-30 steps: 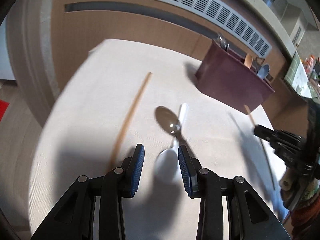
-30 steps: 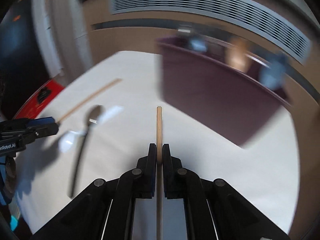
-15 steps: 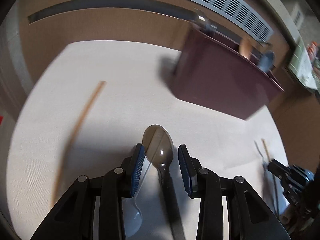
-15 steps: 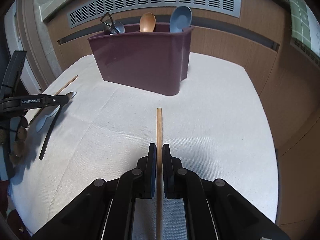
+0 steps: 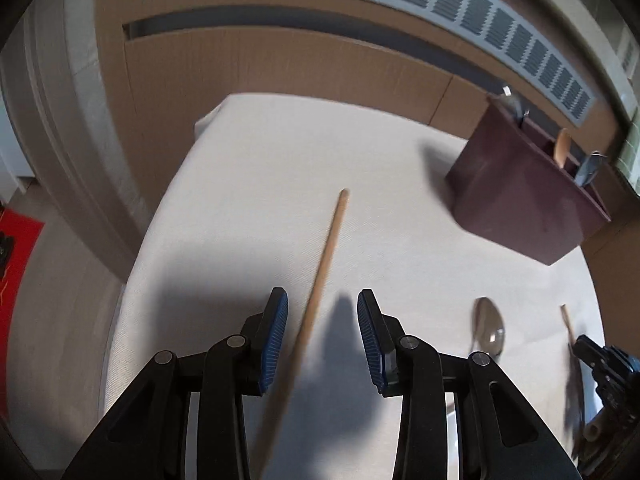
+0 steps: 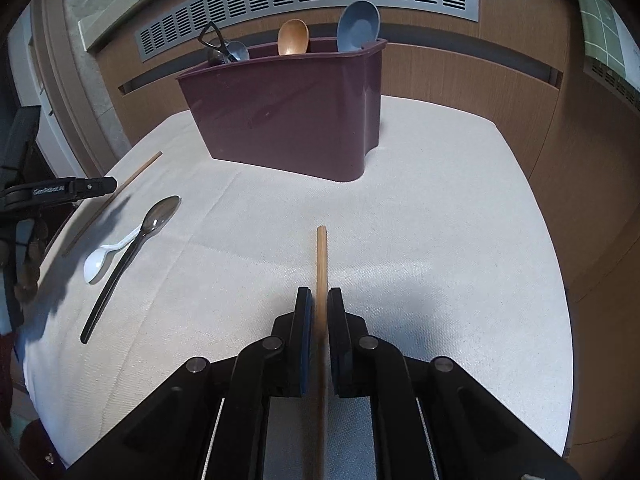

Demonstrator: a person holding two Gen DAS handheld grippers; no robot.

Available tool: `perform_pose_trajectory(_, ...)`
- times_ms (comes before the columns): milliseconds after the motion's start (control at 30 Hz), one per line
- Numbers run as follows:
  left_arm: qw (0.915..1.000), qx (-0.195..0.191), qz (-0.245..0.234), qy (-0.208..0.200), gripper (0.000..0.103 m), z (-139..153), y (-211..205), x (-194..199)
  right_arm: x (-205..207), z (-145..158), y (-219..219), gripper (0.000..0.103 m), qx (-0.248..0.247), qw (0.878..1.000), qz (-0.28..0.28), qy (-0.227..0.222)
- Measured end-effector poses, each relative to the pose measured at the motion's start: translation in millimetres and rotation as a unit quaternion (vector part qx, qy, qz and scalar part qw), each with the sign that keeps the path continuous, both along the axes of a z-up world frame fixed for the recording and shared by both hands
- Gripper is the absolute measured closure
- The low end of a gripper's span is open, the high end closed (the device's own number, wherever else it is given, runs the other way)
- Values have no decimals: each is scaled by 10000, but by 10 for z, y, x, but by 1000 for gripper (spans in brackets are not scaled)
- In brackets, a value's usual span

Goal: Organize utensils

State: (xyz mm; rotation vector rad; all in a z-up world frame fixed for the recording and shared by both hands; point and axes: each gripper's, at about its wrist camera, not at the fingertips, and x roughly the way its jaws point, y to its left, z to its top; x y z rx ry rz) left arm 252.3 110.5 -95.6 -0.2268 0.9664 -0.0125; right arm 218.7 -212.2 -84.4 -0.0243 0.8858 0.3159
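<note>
The cloth-covered table (image 6: 460, 208) is matte and woven. At its far side stands the smooth maroon plastic caddy (image 6: 288, 120), holding spoons. The right tongs (image 6: 318, 300) have just been opening; a round wooden chopstick (image 6: 321, 264) lies between the parted pads, seemingly released. Left, the left tongs (image 5: 322, 328) gape over a second chopstick (image 5: 324, 256). Either stick might roll if nudged.
</note>
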Motion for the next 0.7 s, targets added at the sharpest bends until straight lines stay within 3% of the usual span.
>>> perform_pose_trajectory(267, 9977, -282, -605, 67, 65, -61, -404, -42, 4, 33, 33, 94, -33, 10000, 15, 0)
perform_pose_trajectory(433, 9951, -451, -876, 111, 65, -74, -656, -111, 32, 149, 224, 88, 345, 9989, 311, 32)
perform_pose_trajectory(600, 9976, -82, -686, 42, 65, -59, -619, -277, 121, 124, 685, 88, 953, 9906, 857, 476)
perform_pose_trajectory(700, 9987, 161, -481, -16, 65, -62, -502, -351, 206, 84, 974, 85, 979, 9890, 951, 569)
